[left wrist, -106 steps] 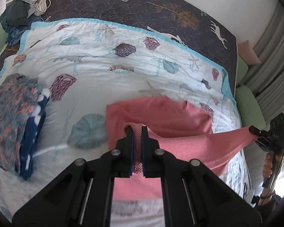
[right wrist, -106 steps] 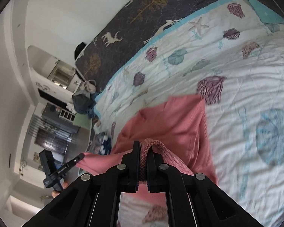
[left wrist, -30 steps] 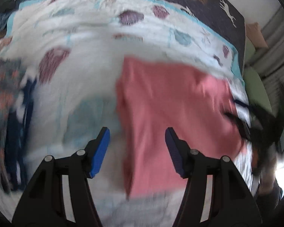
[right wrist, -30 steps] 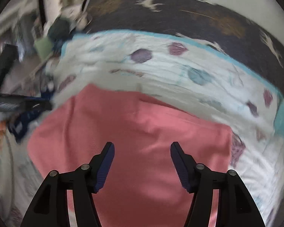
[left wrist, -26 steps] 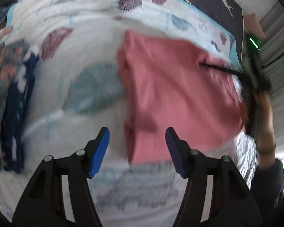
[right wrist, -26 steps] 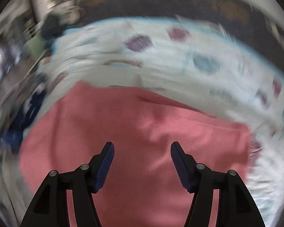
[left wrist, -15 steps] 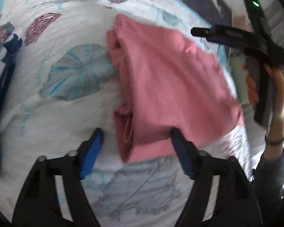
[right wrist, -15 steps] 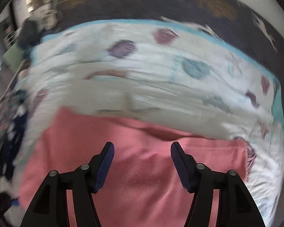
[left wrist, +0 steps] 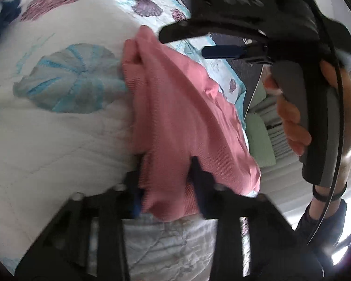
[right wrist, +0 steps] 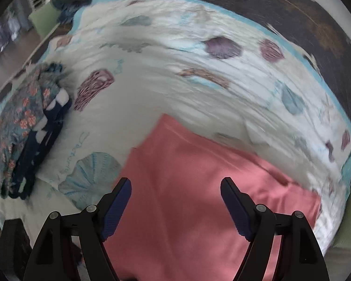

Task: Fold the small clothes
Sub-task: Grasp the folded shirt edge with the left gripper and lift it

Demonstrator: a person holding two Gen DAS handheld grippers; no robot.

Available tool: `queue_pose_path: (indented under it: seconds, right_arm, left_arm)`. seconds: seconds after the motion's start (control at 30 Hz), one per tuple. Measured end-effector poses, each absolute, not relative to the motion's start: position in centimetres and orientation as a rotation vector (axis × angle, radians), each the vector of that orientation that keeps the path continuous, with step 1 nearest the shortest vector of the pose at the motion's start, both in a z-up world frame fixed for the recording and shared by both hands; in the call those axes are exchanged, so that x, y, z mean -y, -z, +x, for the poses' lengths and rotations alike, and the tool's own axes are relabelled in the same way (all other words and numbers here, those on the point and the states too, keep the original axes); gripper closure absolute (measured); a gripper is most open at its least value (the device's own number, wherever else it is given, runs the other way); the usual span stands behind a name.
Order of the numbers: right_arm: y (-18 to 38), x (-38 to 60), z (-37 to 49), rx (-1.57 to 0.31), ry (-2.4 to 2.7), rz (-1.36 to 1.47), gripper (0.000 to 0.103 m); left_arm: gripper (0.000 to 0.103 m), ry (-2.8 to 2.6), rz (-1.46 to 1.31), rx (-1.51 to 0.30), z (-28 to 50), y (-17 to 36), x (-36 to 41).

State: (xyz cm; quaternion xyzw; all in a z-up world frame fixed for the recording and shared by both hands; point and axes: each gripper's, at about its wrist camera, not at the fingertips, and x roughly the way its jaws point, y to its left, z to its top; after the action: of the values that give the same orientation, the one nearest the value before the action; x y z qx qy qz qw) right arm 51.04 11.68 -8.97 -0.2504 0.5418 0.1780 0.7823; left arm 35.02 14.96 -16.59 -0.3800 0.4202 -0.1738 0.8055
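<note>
Left wrist: left hand-held gripper closing, near corner of pink cloth bunched between its fingers; cloth's long axis running away up-left over the bed. Right hand-held gripper above, in a hand.

Right wrist: right hand-held gripper wide and opening, empty, above the flat cloth. Folded clothes lying well to the left.

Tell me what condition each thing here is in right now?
Pink garment: lying partly folded on the bed, its near corner bunched up.
Left tool: closing, pink cloth between its fingers.
Right tool: opening, nothing between its fingers, above the garment.
Floral garment: folded, stacked with a navy one at the side.
Seashell quilt: spread out, wrinkled.
</note>
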Motion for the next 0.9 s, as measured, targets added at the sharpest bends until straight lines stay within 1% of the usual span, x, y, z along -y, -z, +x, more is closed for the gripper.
queue_pose_path:
  seconds: [0.1, 0.23, 0.3, 0.4, 0.43, 0.47, 0.5, 0.53, 0.57, 0.67, 0.73, 0.9]
  right_arm:
    - [11.0, -14.1, 51.9, -1.242, -0.391, -0.546, 0.023]
    - [13.3, -17.0, 51.7, -1.180, -0.302, -0.720, 0.023]
    - [15.4, -17.3, 51.6, -1.208, -0.221, -0.857, 0.023]
    - [15.2, -16.4, 51.6, -1.210, -0.185, -0.854, 0.023]
    - [15.2, -16.1, 51.5, -1.211, -0.182, -0.867, 0.026]
    - [15.1, -15.8, 51.3, -1.223, -0.213, -0.842, 0.043]
    - [14.9, -15.6, 51.1, -1.246, -0.249, -0.803, 0.058]
    - [14.7, -15.5, 50.9, -1.247, -0.240, -0.792, 0.081]
    - [14.6, -15.5, 50.8, -1.218, -0.212, -0.817, 0.091]
    - [13.8, -14.8, 50.5, -1.185, -0.209, -0.761, 0.093]
    - [12.0, -13.9, 50.2, -1.141, -0.228, -0.708, 0.093]
    - [7.8, -12.0, 49.6, -1.108, -0.302, -0.642, 0.093]
  left_arm:
    - [0.080, 0.361, -0.769, -0.877, 34.8, 16.4, -14.3]
    - [0.080, 0.401, -0.726, -0.836, 34.4, 15.5, -13.4]
    - [0.080, 0.424, -0.765, -0.834, 34.6, 15.8, -13.7]
    - [0.081, 0.439, -0.791, -0.835, 34.8, 16.0, -14.0]
    - [0.081, 0.436, -0.783, -0.833, 34.8, 15.9, -13.9]
    - [0.081, 0.431, -0.769, -0.827, 34.7, 15.7, -13.7]
    - [0.082, 0.428, -0.757, -0.819, 34.7, 15.4, -13.5]
    - [0.083, 0.432, -0.752, -0.810, 34.2, 15.3, -13.8]
    - [0.084, 0.438, -0.757, -0.797, 34.2, 15.1, -13.8]
    - [0.085, 0.465, -0.798, -0.774, 34.3, 15.0, -14.1]
    - [0.086, 0.467, -0.798, -0.753, 34.3, 14.3, -14.1]
    - [0.086, 0.427, -0.641, -0.729, 33.8, 11.2, -11.0]
